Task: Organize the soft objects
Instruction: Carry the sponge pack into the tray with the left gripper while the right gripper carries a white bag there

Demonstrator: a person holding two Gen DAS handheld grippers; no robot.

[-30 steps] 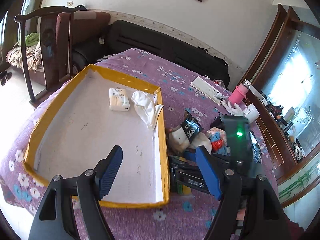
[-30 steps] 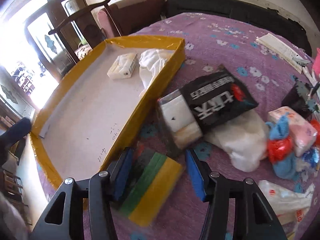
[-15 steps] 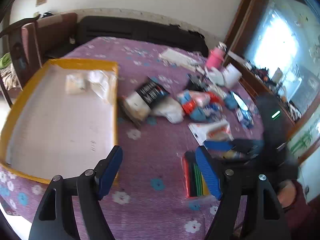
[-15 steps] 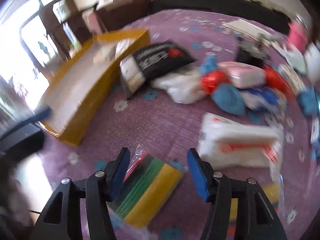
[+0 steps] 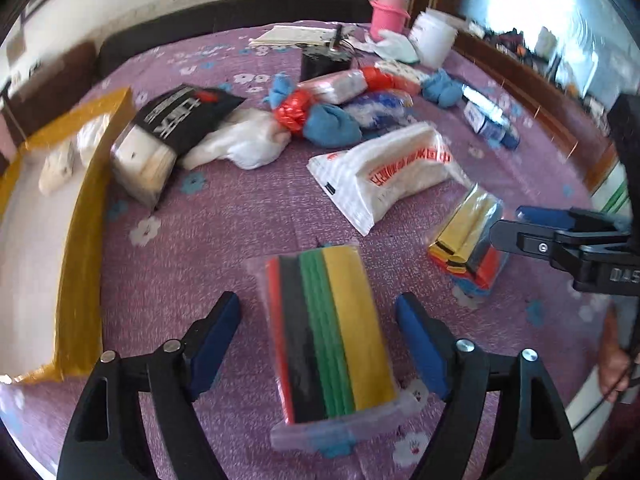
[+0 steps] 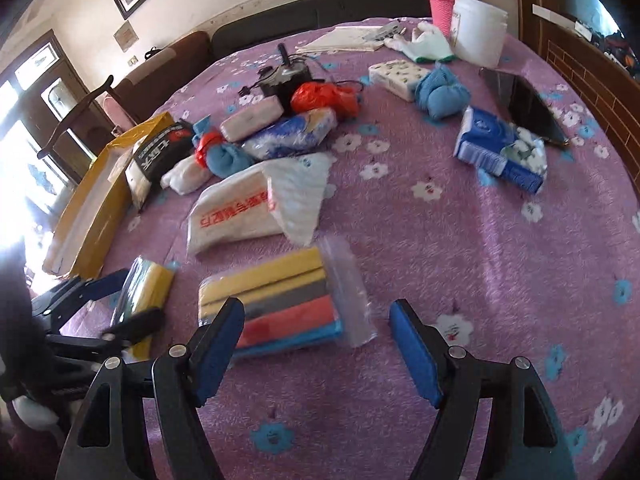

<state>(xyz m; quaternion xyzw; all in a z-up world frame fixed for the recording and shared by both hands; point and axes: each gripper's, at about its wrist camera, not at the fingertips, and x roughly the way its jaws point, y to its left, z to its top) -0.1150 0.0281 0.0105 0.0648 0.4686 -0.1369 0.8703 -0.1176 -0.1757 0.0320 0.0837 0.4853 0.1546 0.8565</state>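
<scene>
Both tongs moved off tray (image 5: 76, 240), now opening

Strong daylight glares white through the wooden-framed glass door (image 6: 24, 148) at the right-wrist view's left edge and the bright window (image 5: 548, 12) at the left-wrist view's upper right. Both fisheye pictures bow at their dark rims. Motion blur smears the yellow-edged cardboard tray (image 5: 80, 248) and the purple flowered tablecloth (image 5: 224, 216).
</scene>
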